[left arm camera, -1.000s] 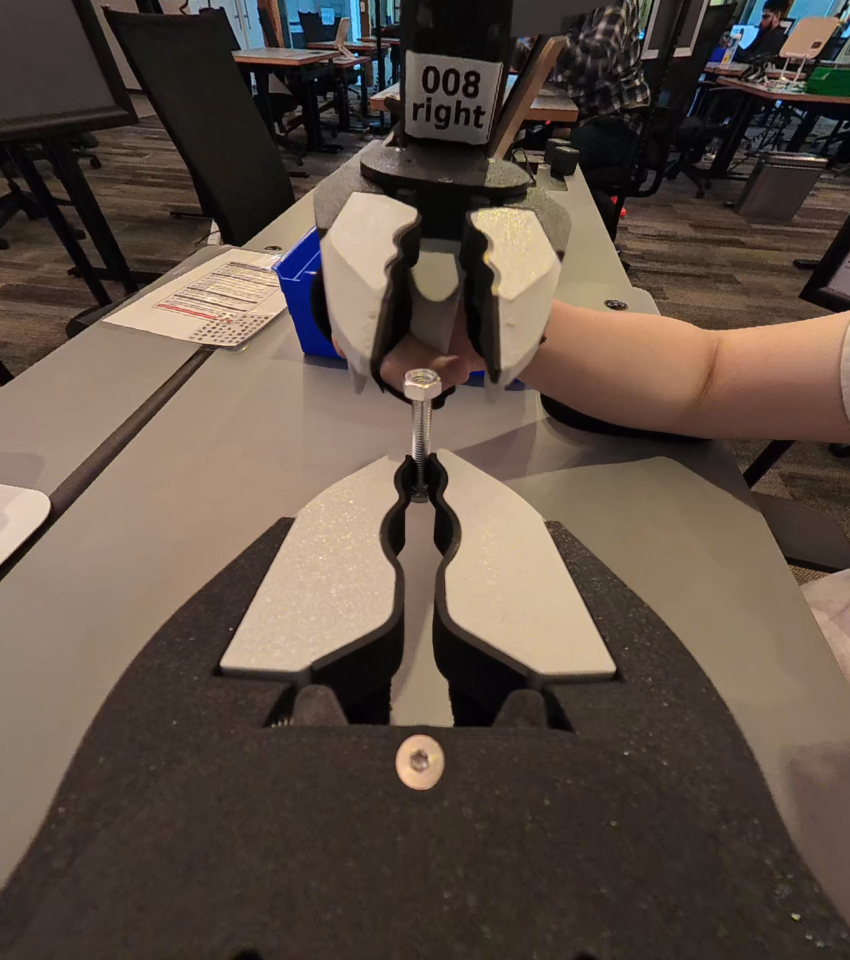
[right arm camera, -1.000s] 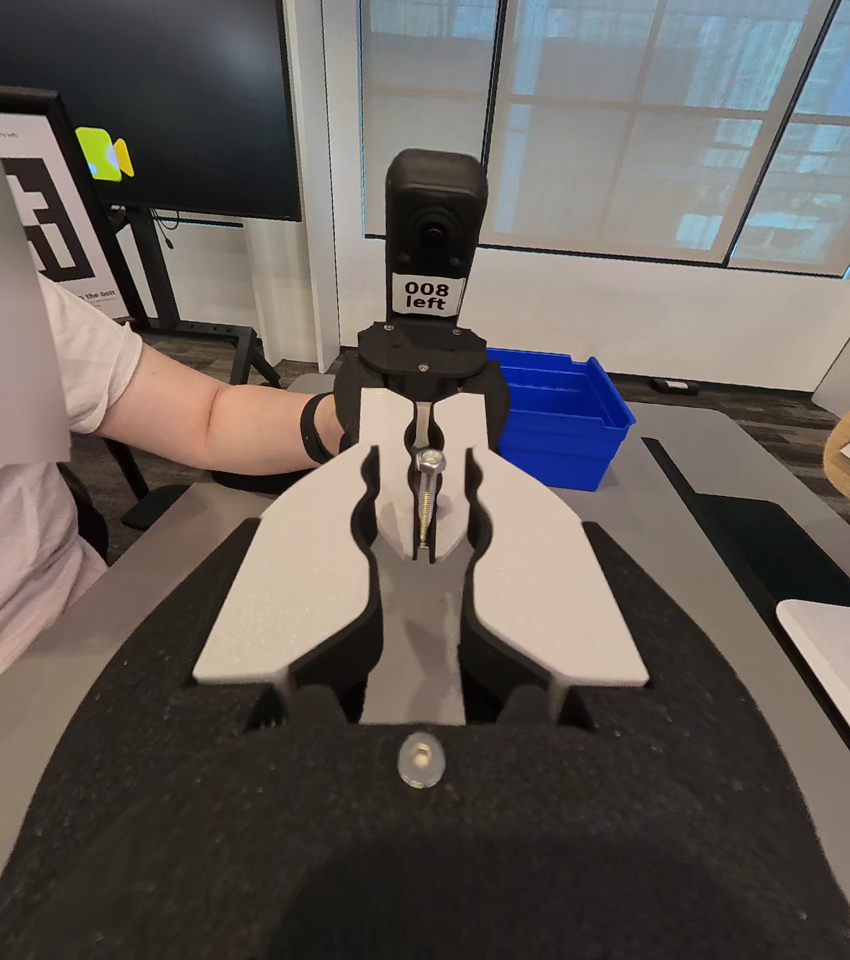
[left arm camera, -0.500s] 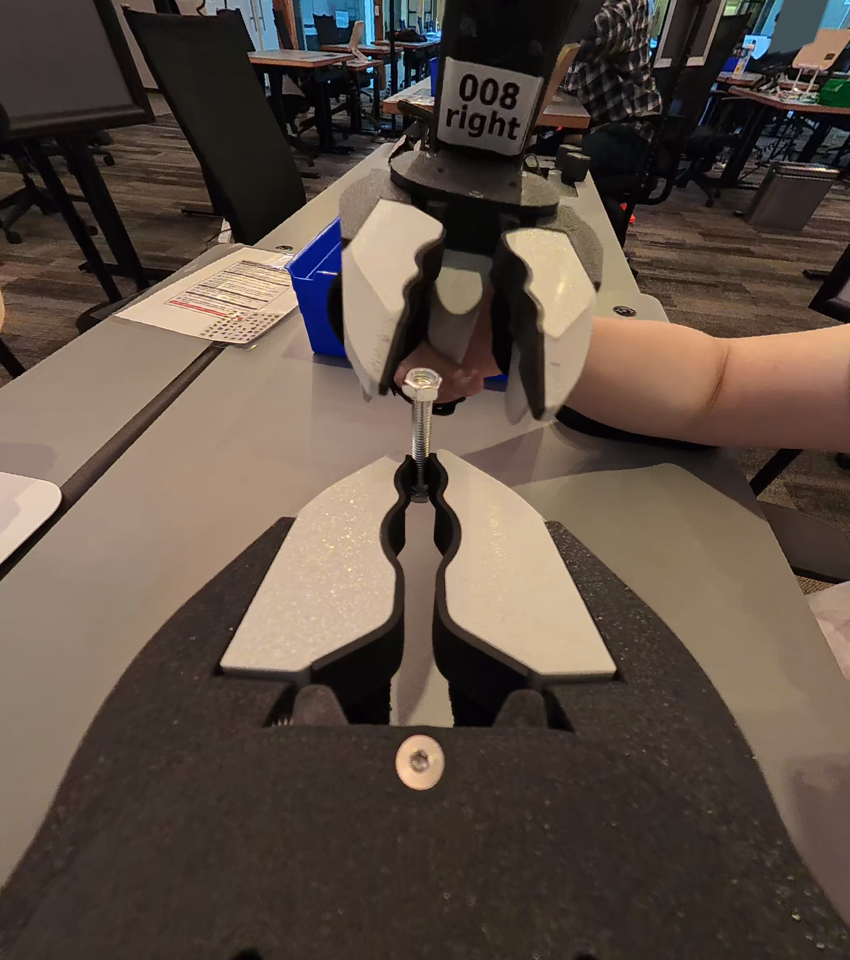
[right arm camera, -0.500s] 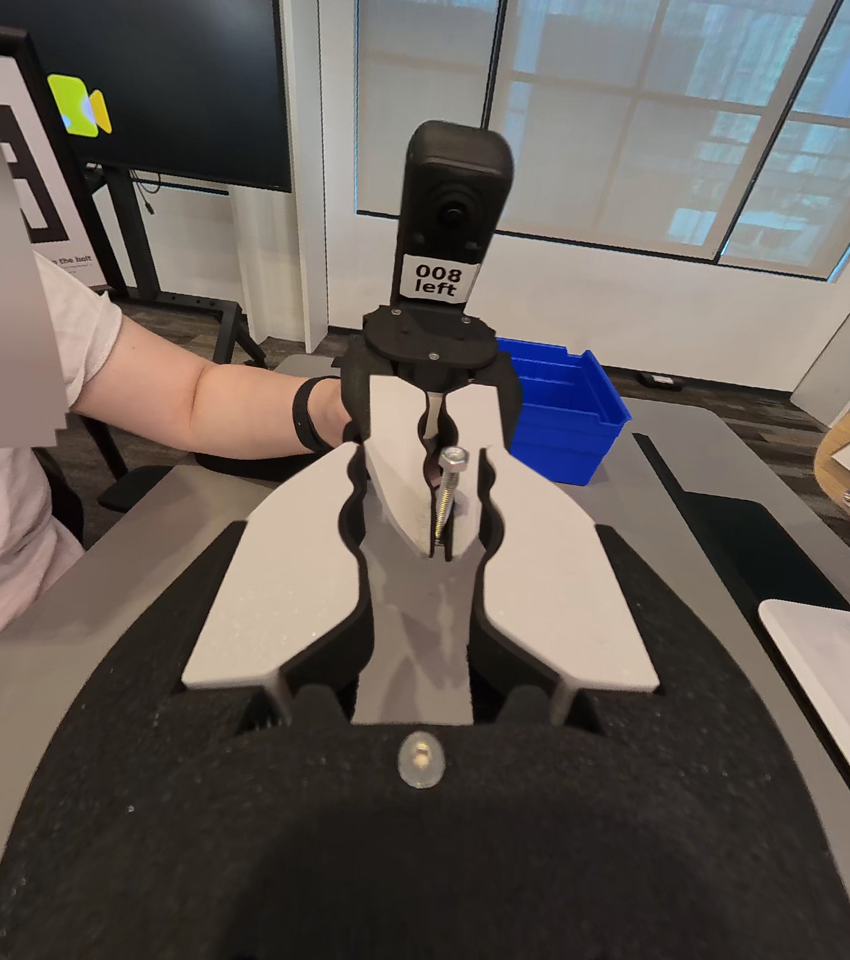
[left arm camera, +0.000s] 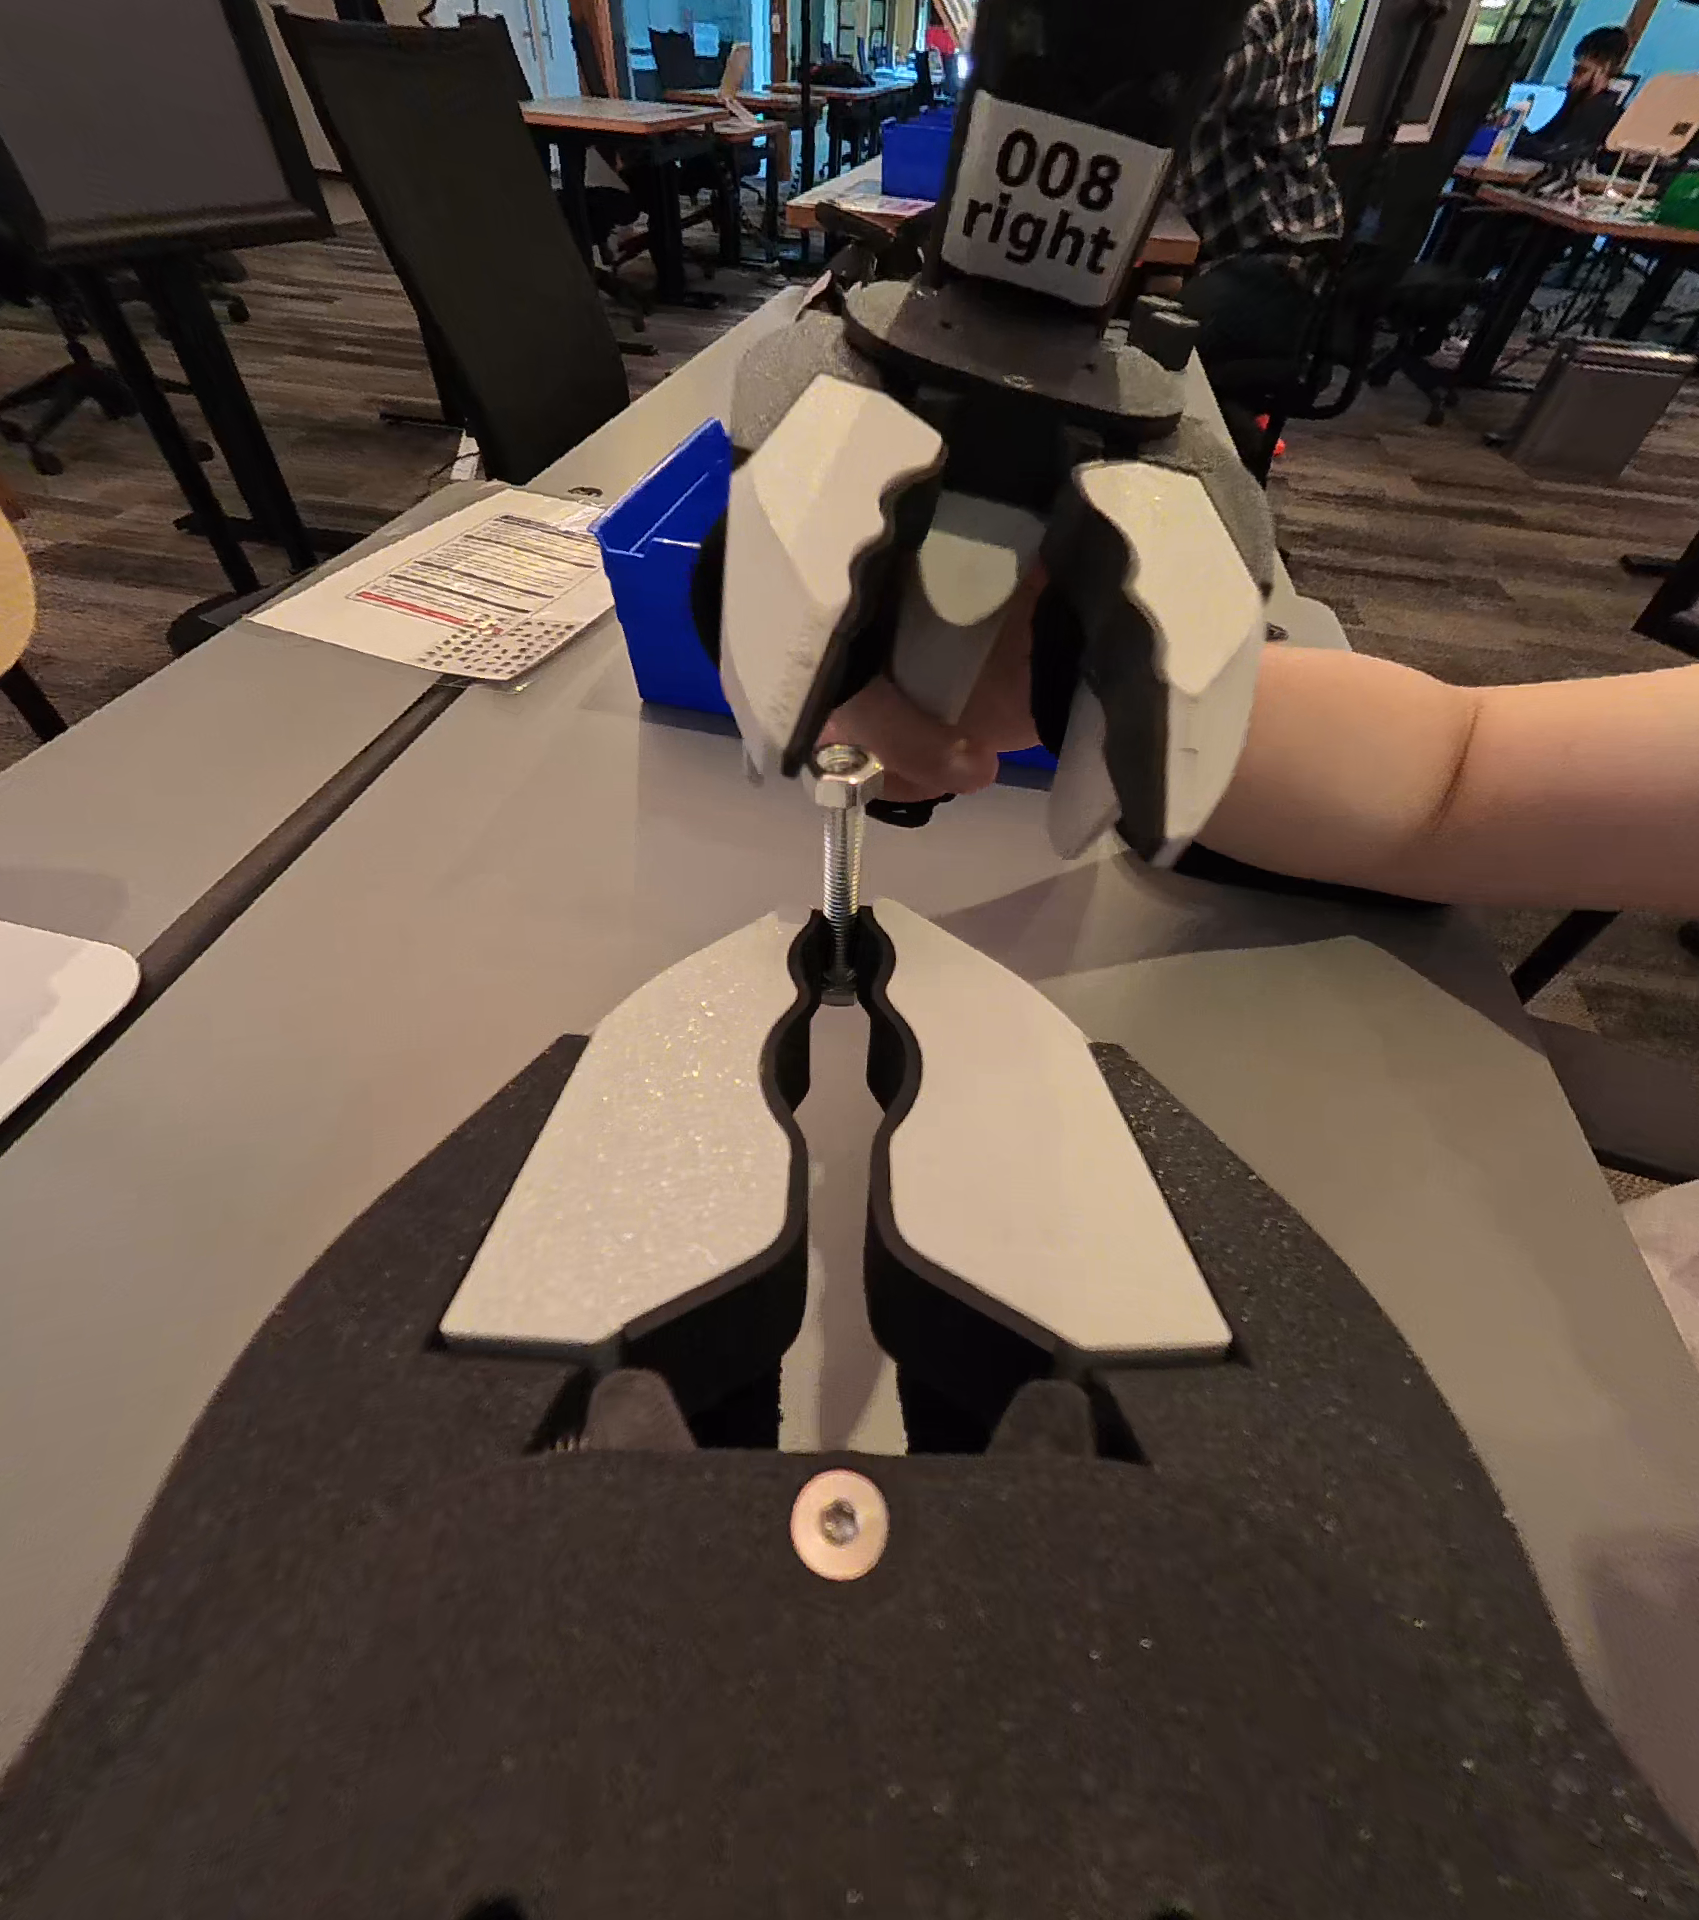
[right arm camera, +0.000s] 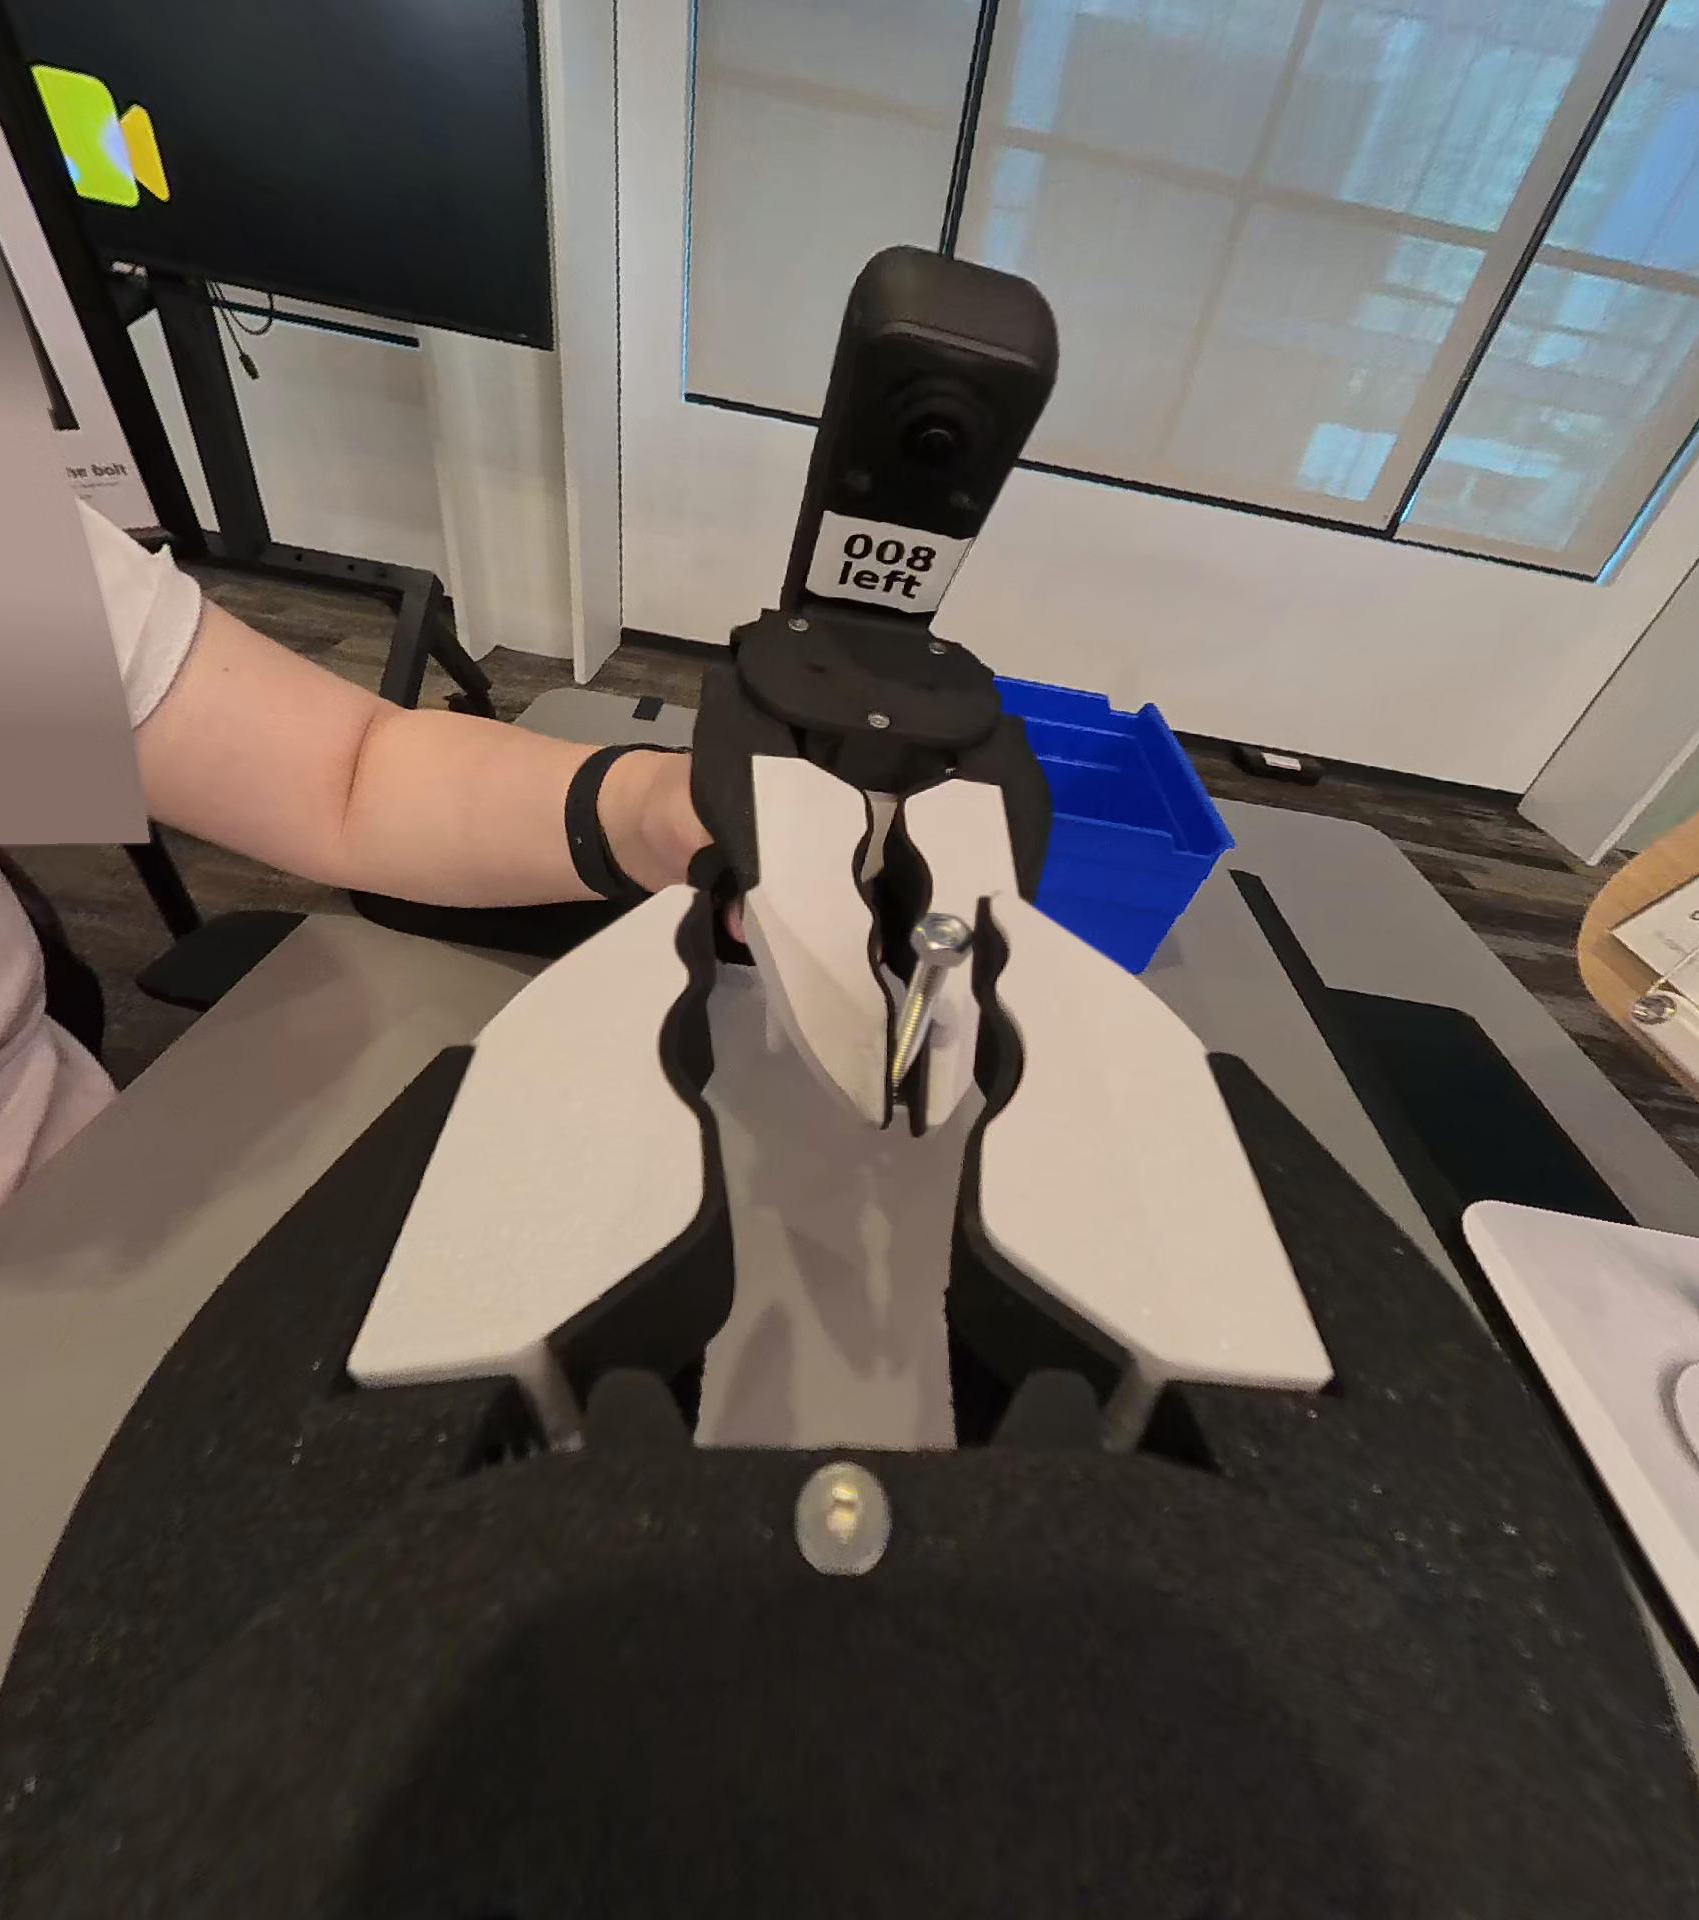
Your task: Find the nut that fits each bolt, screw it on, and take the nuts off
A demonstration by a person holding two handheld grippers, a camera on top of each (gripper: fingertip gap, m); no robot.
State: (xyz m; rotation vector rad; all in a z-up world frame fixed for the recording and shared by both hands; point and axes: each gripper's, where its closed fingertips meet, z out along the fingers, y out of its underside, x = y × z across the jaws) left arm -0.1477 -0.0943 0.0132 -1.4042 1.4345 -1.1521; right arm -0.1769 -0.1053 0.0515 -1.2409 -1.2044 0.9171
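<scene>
Far left on the grey table (left arm camera: 325, 1039): a printed sheet (left arm camera: 471, 603), then a blue bin (left arm camera: 663, 582). Centre: left gripper (left arm camera: 840, 940) clamped narrow on the lower end of an upright bolt (left arm camera: 843, 831), hex head up. Just beyond, right gripper (left arm camera: 949, 790) spread wide, gripping nothing, its left fingertip (left arm camera: 772, 727) beside the bolt head.

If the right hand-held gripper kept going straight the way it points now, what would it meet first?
Probably the bolt clamped in the left hand-held gripper, which sits just ahead between the open fingers of the right hand-held gripper. Depth is hard to judge.
</scene>
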